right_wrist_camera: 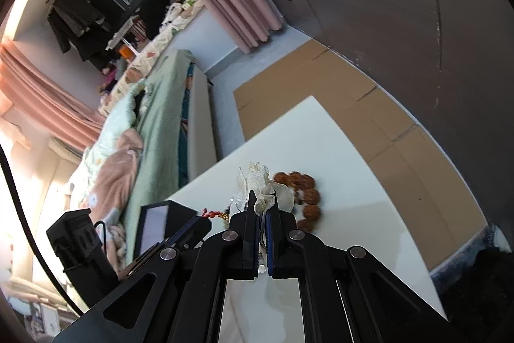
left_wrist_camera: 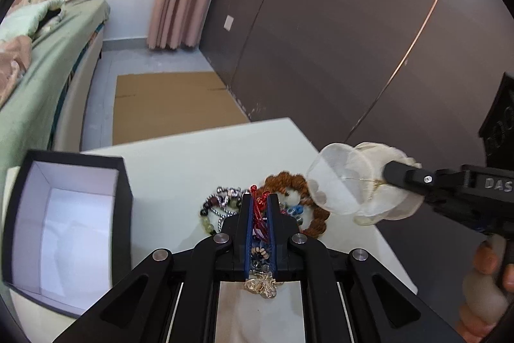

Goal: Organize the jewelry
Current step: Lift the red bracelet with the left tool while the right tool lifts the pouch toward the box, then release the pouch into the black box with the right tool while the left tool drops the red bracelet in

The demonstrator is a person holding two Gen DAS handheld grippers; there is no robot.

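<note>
**Both grippers hold jewelry over the white table**

My left gripper [left_wrist_camera: 259, 201] is squeezed tight on a red beaded string [left_wrist_camera: 259, 209], and a gold charm [left_wrist_camera: 261, 286] hangs from it near the camera. Just past its tips, a pile of bead bracelets [left_wrist_camera: 221, 208] and a brown bead ring [left_wrist_camera: 316, 222] lie on the white table [left_wrist_camera: 192, 156]. The open black box [left_wrist_camera: 64, 230] sits on the table, left of the pile. My right gripper [right_wrist_camera: 261, 204] is pinched shut on a cream cloth flower [left_wrist_camera: 363, 182], held up right of the pile.
</note>
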